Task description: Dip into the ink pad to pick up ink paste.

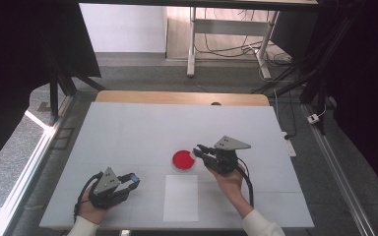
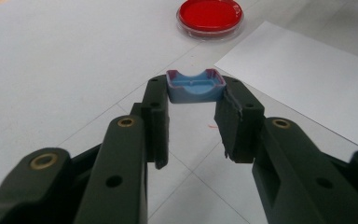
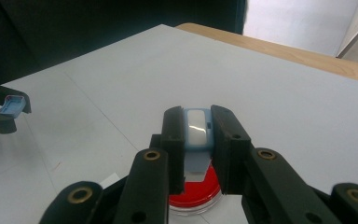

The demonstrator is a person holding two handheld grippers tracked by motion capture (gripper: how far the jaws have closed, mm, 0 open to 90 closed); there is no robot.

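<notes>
A round red dish [image 1: 182,160] sits mid-table, also seen far ahead in the left gripper view as the red dish [image 2: 209,14]. My right gripper [image 1: 197,150] hovers at the dish's right edge, shut on a small blue tool with a white top [image 3: 196,127]. The tool's flat translucent blade hangs over the red dish [image 3: 200,193]. My left gripper [image 1: 133,179] is near the front left, shut on a small blue cap with a reddish rim [image 2: 196,87]. The cap [image 3: 10,105] also appears at the left of the right gripper view.
A white paper sheet [image 1: 180,197] lies in front of the dish, between the two hands. The white table cover [image 1: 142,128] has a wooden edge at the far side [image 1: 182,97]. Desk legs and cables stand on the floor beyond.
</notes>
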